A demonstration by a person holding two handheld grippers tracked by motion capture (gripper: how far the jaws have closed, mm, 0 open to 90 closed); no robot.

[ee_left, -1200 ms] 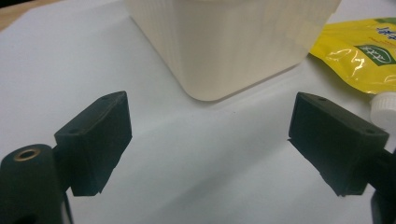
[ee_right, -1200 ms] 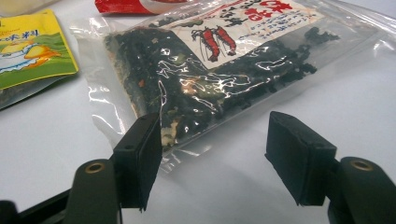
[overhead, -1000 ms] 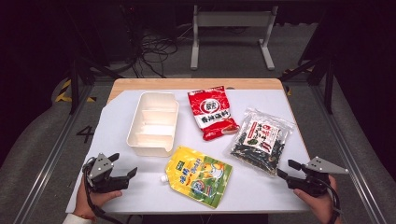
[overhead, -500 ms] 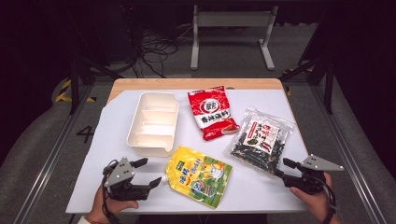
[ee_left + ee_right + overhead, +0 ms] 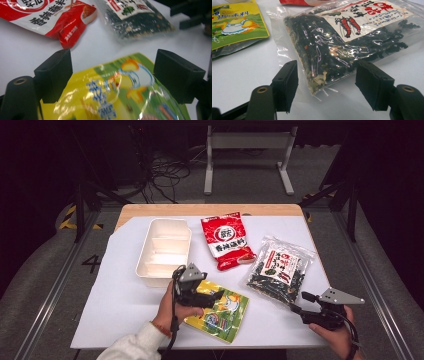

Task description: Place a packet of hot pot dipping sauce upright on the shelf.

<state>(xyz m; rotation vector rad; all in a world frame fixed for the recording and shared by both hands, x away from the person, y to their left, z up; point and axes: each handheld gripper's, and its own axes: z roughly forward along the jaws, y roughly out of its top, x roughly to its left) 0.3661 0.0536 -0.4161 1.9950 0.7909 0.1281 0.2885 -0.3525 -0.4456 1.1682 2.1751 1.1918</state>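
Observation:
A yellow-green drink pouch (image 5: 226, 314) lies flat near the table's front. My left gripper (image 5: 212, 296) hovers over the pouch's upper left part. Its jaws have just been opening and stand wide, with the pouch (image 5: 110, 95) below and between them, untouched by the pads. A clear bag of dark dried seaweed (image 5: 280, 270) lies to the right. My right gripper (image 5: 299, 303) sits low at the bag's near corner. Its jaws have also just been opening, and the corner of the seaweed bag (image 5: 342, 50) lies between the pads (image 5: 287, 83) without contact.
A white divided tray (image 5: 145, 255) stands behind the pouch on the left. A red seasoning bag (image 5: 226, 240) lies beside it, in the middle. The white sheet (image 5: 120, 300) covers the tabletop; dark floor and metal stands surround the table.
My left gripper has travelled right from the table's front left corner to above the yellow-green pouch. The right gripper has stayed by the seaweed bag.

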